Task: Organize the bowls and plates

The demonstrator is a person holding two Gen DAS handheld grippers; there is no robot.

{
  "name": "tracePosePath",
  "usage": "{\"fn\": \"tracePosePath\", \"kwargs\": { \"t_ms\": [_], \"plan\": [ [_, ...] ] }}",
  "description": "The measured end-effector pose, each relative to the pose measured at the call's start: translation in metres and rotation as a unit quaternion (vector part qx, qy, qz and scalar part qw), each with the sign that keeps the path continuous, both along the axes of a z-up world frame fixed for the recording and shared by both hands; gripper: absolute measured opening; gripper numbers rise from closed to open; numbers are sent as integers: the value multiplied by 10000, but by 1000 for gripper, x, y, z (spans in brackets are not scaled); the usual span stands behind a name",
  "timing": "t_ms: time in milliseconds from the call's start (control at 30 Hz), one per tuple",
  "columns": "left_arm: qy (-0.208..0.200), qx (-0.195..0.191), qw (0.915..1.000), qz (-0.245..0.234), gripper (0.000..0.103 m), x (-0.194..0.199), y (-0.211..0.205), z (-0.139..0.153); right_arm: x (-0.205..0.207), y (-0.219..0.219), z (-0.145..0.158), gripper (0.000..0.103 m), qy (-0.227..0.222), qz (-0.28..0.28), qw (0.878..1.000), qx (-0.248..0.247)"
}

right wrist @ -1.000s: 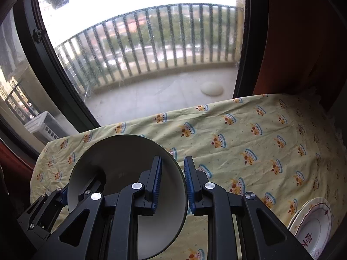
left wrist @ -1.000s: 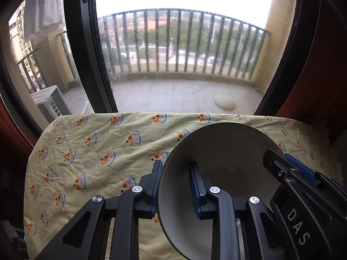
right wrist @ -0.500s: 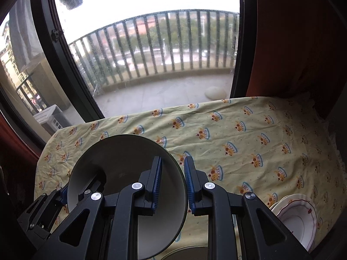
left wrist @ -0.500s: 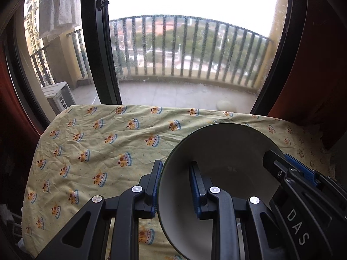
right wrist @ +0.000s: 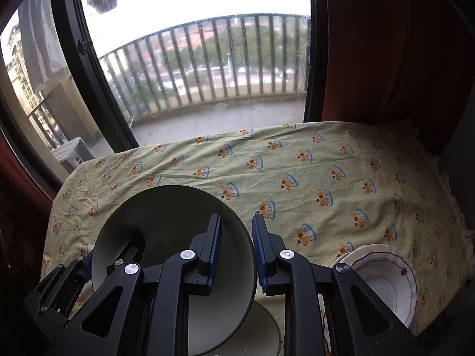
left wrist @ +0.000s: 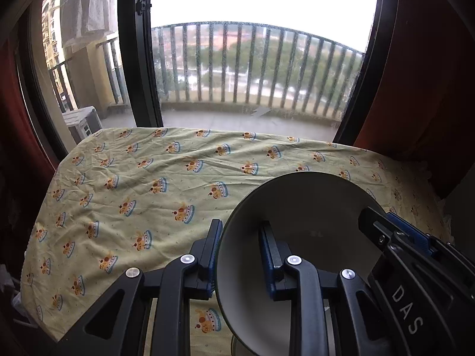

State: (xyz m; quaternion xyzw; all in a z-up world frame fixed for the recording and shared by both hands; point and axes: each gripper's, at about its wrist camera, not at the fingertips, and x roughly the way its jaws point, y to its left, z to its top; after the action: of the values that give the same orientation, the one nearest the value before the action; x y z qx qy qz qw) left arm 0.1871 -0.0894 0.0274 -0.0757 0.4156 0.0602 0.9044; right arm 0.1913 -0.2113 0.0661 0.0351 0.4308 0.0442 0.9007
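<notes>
Both grippers hold one dark-rimmed grey bowl (left wrist: 308, 216) above the table. My left gripper (left wrist: 242, 255) is shut on its left rim, one finger outside and one inside. My right gripper (right wrist: 236, 252) is shut on its right rim (right wrist: 166, 222); it also shows at the right of the left wrist view (left wrist: 415, 243). Under the bowl lies another grey dish (right wrist: 255, 329), partly hidden. A white bowl with a red line rim (right wrist: 386, 281) rests on a plate at the near right.
The table carries a yellow cloth with crown prints (left wrist: 142, 178), wrinkled at the left. Behind it are a large window (left wrist: 255, 68) and balcony railing. A red curtain (right wrist: 386, 44) hangs at the right.
Both grippers have risen and pulled back with the bowl. More of the cloth shows, and the grey dish and white bowl have come further into the right wrist view.
</notes>
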Motion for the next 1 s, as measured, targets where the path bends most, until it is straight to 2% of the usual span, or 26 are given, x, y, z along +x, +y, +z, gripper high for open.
{"fn": "tracePosePath", "kwargs": {
  "t_ms": [433, 1000],
  "plan": [
    [149, 30, 9999, -73, 23, -35, -22, -17, -38, -23, -18, 25, 136, 94, 9998, -71],
    [418, -82, 9990, -114, 23, -57, -33, -36, -61, -32, -41, 25, 414, 203, 9989, -101]
  ]
}}
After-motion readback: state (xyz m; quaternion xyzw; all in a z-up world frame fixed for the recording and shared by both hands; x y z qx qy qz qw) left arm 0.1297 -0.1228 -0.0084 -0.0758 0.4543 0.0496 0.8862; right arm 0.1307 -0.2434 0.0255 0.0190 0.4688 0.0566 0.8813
